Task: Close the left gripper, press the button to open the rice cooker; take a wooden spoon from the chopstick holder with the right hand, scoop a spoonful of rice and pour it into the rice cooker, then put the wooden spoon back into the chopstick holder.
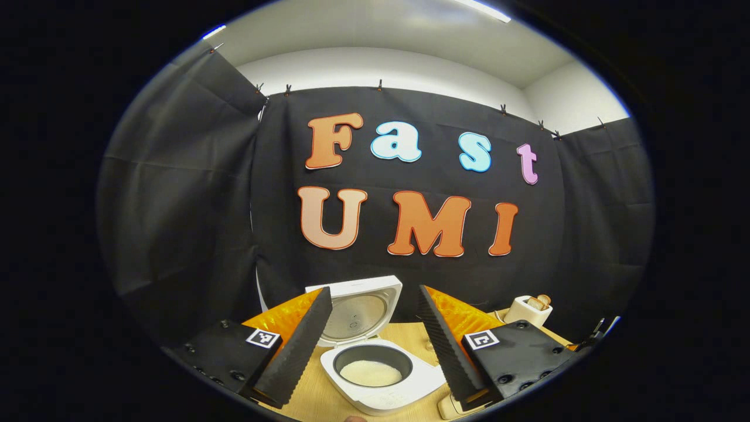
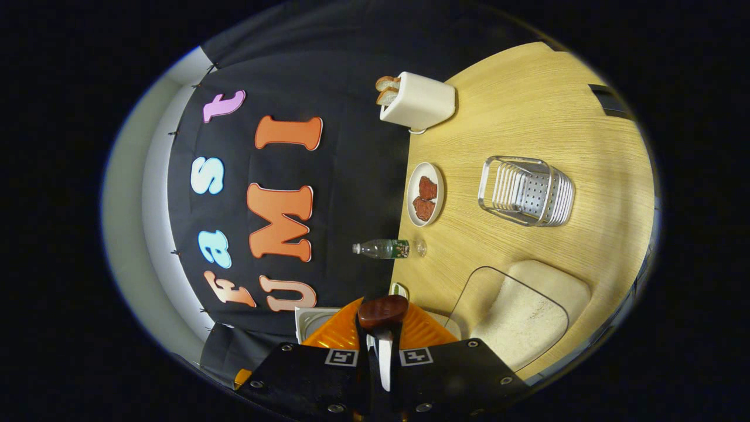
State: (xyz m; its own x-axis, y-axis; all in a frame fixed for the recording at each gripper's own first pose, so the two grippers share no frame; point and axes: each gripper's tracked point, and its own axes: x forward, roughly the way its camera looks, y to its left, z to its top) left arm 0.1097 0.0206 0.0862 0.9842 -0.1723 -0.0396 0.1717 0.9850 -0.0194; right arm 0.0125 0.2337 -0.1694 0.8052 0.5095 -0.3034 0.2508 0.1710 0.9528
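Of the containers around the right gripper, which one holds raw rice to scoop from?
The clear-rimmed tub nearest the right gripper, heaped with pale grains. The metal chopstick holder farther off looks empty, and the plate carries two brown pieces.

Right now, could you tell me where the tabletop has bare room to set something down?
Bare wood stretches past the metal rack, toward the table edge, and between rack and toaster. It is crowded along the wall: plate, bottle, rice container.

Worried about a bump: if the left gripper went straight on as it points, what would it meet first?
Probably the open rice cooker, which sits between the left gripper's spread fingers; its raised lid stands just behind. Depth is unclear.
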